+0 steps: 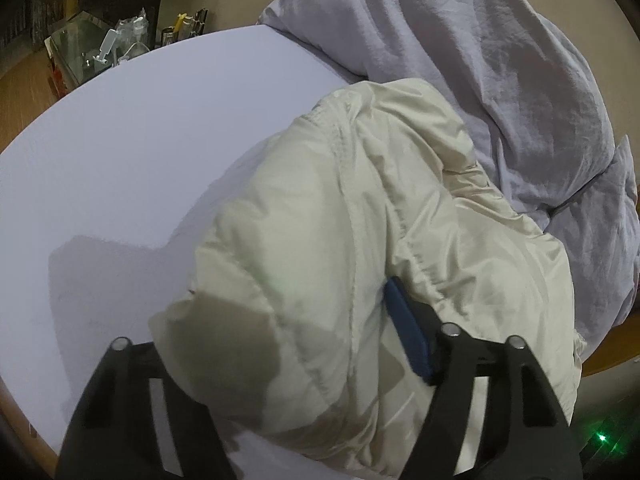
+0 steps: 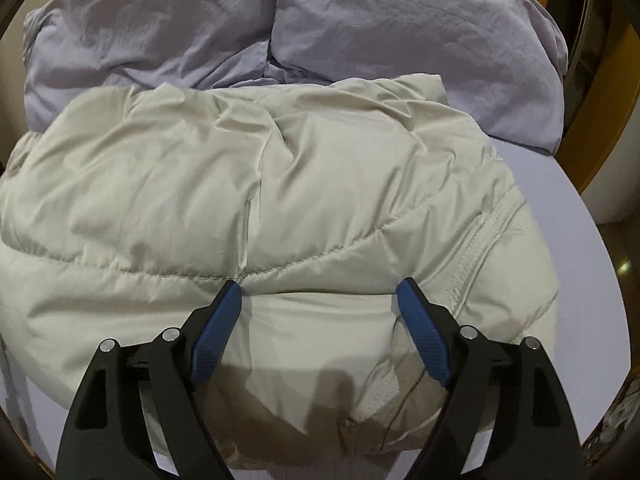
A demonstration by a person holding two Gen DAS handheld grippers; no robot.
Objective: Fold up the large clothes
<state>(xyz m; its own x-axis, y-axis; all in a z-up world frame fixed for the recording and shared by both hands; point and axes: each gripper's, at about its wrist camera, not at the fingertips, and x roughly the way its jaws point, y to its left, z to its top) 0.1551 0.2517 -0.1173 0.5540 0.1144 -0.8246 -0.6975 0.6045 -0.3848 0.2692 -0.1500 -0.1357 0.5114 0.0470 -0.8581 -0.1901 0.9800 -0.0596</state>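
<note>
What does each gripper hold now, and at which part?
The right gripper holds nothing: open jaws above the cream puffer jacket. For the left gripper, jacket fabric hides one finger; it cannot be told.

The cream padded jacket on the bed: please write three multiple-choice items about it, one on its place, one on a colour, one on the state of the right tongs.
1. Where does the cream padded jacket lie?
A. on the lavender sheet, in front of the crumpled duvet
B. on the wooden floor
C. on a hanger

2. What colour are the pads of the right tongs?
A. red
B. blue
C. white

3. How do the right tongs stand?
A. open over the jacket
B. shut on a sleeve
C. out of view

Answers: 1 A, sheet shows around it; 2 B, both pads are blue; 3 A, the pads stand wide apart, pinching no fabric.
</note>
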